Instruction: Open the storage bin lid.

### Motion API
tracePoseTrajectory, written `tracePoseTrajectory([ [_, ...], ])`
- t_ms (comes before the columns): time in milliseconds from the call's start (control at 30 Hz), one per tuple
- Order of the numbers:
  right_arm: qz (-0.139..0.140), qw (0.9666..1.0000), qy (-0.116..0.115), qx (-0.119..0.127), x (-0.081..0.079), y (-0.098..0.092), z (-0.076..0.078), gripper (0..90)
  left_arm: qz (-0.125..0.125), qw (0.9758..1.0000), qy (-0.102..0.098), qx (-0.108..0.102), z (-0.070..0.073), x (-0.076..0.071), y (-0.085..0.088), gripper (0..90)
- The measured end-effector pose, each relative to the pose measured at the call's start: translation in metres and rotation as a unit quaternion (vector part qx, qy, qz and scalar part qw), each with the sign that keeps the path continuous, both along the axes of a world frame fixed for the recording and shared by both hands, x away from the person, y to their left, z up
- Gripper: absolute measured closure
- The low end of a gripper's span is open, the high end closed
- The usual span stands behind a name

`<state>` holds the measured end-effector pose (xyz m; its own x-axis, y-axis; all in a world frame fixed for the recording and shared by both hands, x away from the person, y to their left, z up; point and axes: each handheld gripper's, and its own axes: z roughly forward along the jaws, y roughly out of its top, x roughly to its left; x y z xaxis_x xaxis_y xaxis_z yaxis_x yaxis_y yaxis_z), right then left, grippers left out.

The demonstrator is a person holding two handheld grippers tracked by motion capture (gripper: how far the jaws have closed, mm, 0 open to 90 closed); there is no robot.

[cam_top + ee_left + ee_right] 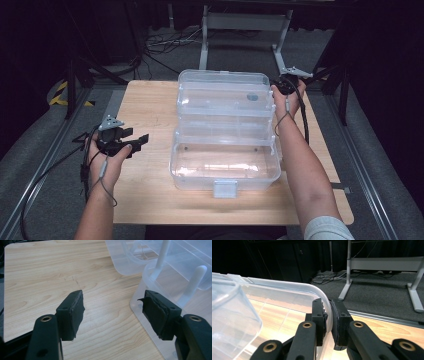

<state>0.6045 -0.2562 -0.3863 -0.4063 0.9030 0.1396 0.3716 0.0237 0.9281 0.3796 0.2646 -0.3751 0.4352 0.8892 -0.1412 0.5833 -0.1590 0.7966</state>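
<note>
Item: clear plastic cantilever storage box [225, 130], opened in tiers, mid-table [145, 200], long axis left to right. Right tongs [329, 322] clamp the lid rim [325, 302] at the box's far right corner. Left tongs [112, 312] gape empty just left of the near tray [150, 322], the nearer pair to it.

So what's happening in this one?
A person works on a clear tiered storage box standing open on a wooden table. The right gripper has its fingers pinched on the rim of the box's lid at the far right corner. The left gripper waits open beside the box, holding nothing.
</note>
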Motion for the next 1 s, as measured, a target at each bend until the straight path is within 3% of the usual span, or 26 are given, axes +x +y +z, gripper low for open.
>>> tracePoseTrajectory([
  [1000, 0.0, 0.9996, 0.027, 0.002, 0.009, 0.0, -0.014, 81.8, 0.0, 1.0, 0.003, 0.0, -0.001, 0.001, 0.001, 34.2],
])
